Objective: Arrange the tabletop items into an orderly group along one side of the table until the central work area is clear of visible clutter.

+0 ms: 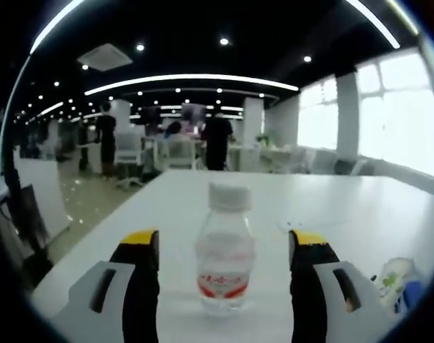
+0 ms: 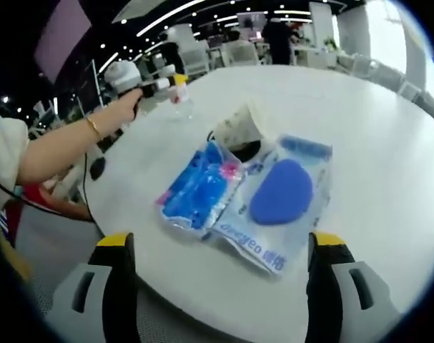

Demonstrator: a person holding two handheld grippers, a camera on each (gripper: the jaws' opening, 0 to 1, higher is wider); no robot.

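Observation:
A small clear water bottle (image 1: pixel 224 250) with a white cap and a red label stands upright on the white table (image 1: pixel 331 207), between the spread jaws of my left gripper (image 1: pixel 224 246), which is open and apart from it. In the right gripper view that bottle (image 2: pixel 181 100) and the left gripper (image 2: pixel 163 84) sit at the far left edge of the table, held by a person's hand (image 2: pixel 124 107). Nearer lie a blue-and-pink packet (image 2: pixel 201 187), a clear pack with a blue oval pad (image 2: pixel 277 196) and a crumpled white wrapper (image 2: pixel 239 125). My right gripper (image 2: pixel 220 246) is open above the near table edge.
A small green-and-white packet (image 1: pixel 395 282) lies at the right in the left gripper view. The person's forearm (image 2: pixel 56 146) reaches in from the left. Chairs, desks and standing people (image 1: pixel 217 139) fill the office beyond the table. The floor drops off past the table's left edge (image 1: pixel 81 250).

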